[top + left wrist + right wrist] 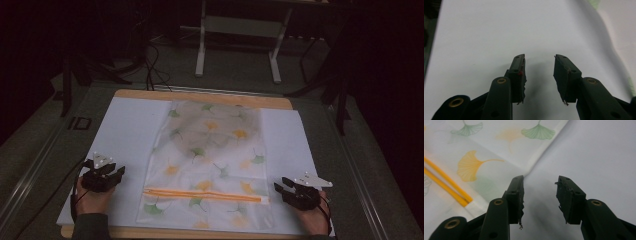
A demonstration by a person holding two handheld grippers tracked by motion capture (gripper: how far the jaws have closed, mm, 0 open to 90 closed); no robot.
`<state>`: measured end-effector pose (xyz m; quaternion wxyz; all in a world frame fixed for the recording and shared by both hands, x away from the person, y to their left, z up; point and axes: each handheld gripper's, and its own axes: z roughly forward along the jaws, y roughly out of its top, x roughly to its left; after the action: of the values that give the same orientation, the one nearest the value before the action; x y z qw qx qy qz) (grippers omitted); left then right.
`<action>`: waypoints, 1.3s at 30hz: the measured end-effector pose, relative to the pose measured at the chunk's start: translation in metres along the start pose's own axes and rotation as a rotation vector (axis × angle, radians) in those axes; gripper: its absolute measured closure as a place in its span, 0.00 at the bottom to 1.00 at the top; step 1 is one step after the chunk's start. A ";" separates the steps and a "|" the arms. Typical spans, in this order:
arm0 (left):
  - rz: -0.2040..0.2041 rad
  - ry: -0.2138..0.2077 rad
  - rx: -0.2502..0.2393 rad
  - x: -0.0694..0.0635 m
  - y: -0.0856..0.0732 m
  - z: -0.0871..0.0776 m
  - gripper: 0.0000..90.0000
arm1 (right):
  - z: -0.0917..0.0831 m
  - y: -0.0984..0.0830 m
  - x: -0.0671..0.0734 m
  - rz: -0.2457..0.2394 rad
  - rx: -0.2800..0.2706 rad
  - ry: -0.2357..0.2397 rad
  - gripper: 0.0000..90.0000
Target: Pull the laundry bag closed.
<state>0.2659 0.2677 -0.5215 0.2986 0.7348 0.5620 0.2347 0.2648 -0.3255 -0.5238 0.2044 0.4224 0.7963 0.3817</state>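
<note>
I count one pouch [210, 165] on the table: a pale zip bag printed with green and orange ginkgo leaves, lying flat in the middle of one white sheet [125, 135] that covers one wooden tabletop [200, 96]. The pouch carries one orange zipper [202, 195], a double line running across its near part. Something greyish shows through the fabric in its far half; I cannot tell what it is.

I have two grippers, one in each hand, both resting on the white sheet near the table's front edge, one on either side of the pouch and clear of it. My left gripper [119, 172] sits off the pouch's left edge, about level with the zipper and a little farther up, pointing toward the pouch. In the left gripper view its jaws stand wide apart with bare sheet between them, and the pouch's edge [596, 3] peeks in at the upper right corner.

My right gripper [279, 186] lies just beside the pouch's right edge, close to the zipper's end, pointing inward at the pouch. In the right gripper view its jaws stand wide too, nothing between them, and the pouch's edge [534, 167] runs up diagonally just ahead of the left jaw, with the zipper's end [461, 197] to its left.

Both hands [92, 200] lie low, wrists toward the front edge, each grey plate facing up
</note>
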 end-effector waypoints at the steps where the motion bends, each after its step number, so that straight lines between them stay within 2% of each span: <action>1: 0.006 -0.038 0.015 0.001 0.000 0.000 0.69 | 0.000 0.000 0.001 -0.010 0.003 0.002 0.64; 2: 0.003 -0.080 0.021 0.001 0.000 0.001 0.69 | 0.000 0.001 0.001 -0.010 0.005 0.009 0.64; 5: 0.004 -0.088 0.021 -0.001 -0.001 -0.002 0.70 | 0.001 0.003 0.003 -0.019 0.008 0.019 0.64; 6: 0.014 -0.128 0.014 -0.002 -0.001 -0.009 0.70 | 0.001 0.004 0.005 -0.022 0.013 0.025 0.66; 8: 0.026 -0.128 0.016 -0.001 0.000 -0.010 0.70 | 0.001 0.006 0.007 -0.030 0.017 0.031 0.66; 10: 0.031 -0.148 0.017 -0.002 0.000 -0.009 0.70 | 0.002 0.008 0.008 -0.041 0.024 0.031 0.67; 15: 0.047 -0.147 0.009 -0.005 0.001 -0.009 0.72 | 0.004 0.013 0.012 -0.072 0.048 0.040 0.68; 19: 0.047 -0.144 -0.005 -0.003 0.001 -0.012 0.71 | 0.007 0.018 0.017 -0.097 0.066 0.057 0.67; 22: 0.042 -0.158 -0.006 0.000 0.000 -0.012 0.70 | 0.008 0.021 0.022 -0.105 0.075 0.083 0.66; 26: 0.031 -0.175 -0.010 0.001 0.000 -0.012 0.70 | 0.007 0.026 0.026 -0.148 0.105 0.088 0.66; 28: 0.034 -0.179 -0.008 0.001 0.000 -0.012 0.70 | 0.007 0.028 0.027 -0.154 0.108 0.092 0.66; 29: 0.035 -0.198 -0.010 0.000 0.000 -0.011 0.71 | 0.007 0.031 0.029 -0.173 0.118 0.101 0.66; 31: 0.042 -0.205 -0.011 -0.001 0.000 -0.011 0.73 | 0.007 0.033 0.031 -0.184 0.123 0.102 0.66; 33: 0.057 -0.207 -0.012 -0.003 0.000 -0.011 0.74 | 0.008 0.038 0.034 -0.207 0.140 0.107 0.65; 39: 0.060 -0.204 -0.005 -0.004 0.000 -0.010 0.72 | 0.010 0.047 0.040 -0.248 0.163 0.119 0.64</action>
<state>0.2582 0.2661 -0.5143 0.3490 0.7708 0.5056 0.1688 0.2734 -0.2710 -0.4936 0.1674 0.3125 0.8815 0.3121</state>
